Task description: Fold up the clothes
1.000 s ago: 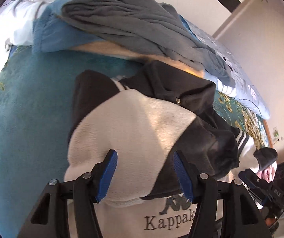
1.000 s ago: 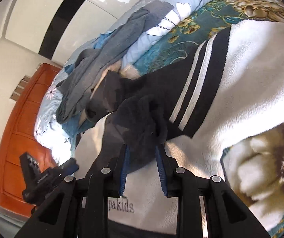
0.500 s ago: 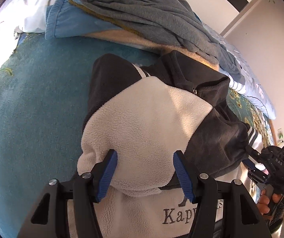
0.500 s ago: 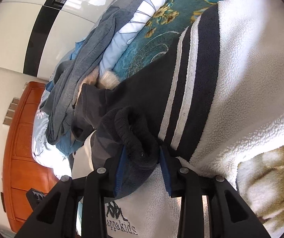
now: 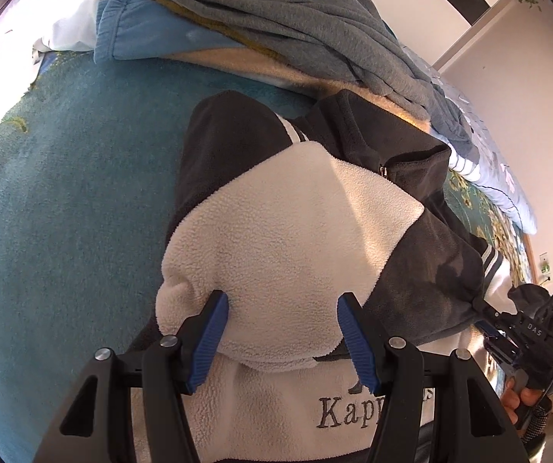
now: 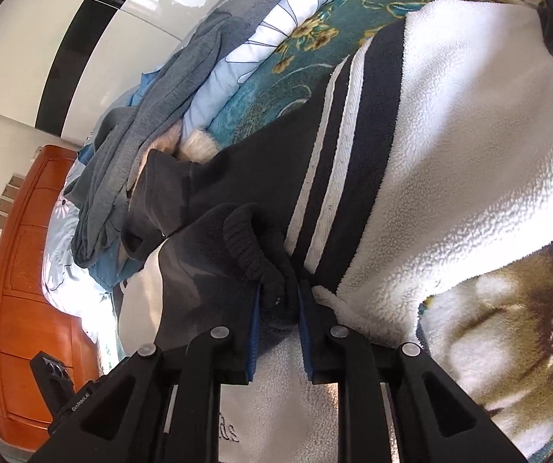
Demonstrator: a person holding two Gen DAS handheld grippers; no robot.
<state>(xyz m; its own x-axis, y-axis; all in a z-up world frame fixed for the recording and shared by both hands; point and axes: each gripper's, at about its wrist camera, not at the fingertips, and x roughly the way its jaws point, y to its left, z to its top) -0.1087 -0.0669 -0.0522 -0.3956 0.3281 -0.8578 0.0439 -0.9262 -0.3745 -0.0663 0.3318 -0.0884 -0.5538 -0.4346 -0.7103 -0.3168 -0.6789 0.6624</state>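
Item: fleece jacket [image 5: 288, 239], cream and dark grey, striped trim, embroidered lettering near the hem. It is laid on a teal floral blanket [image 5: 56, 193] on a bed, with one cream sleeve folded across the chest.

Change over the last second: the left view is shifted so that the jacket sits slightly further from the lens and more of the pile behind is taken in; the cream sleeve is unmoved. In the right view the dark ribbed cuff [image 6: 261, 254] is drawn closer between the pads and the second sleeve is carried across the body. A second sleeve fold is judged to be in hand; the body fold is not yet seen.

Left gripper [image 5: 282, 332]: jaws are held wide, either side of the cream sleeve's folded end, with nothing clamped.

Right gripper [image 6: 276, 308]: jaws are set narrow and pinched on the dark ribbed cuff.

Shown only in the left view: the lettering read upright, the zip collar, the right gripper's handle held in a hand [image 5: 519, 405].

Shown only in the right view: the pinch itself, the double white stripe, an orange wooden cabinet [image 6: 25, 270].

Also recorded: a grey garment [image 5: 295, 27] heaped beyond the collar.
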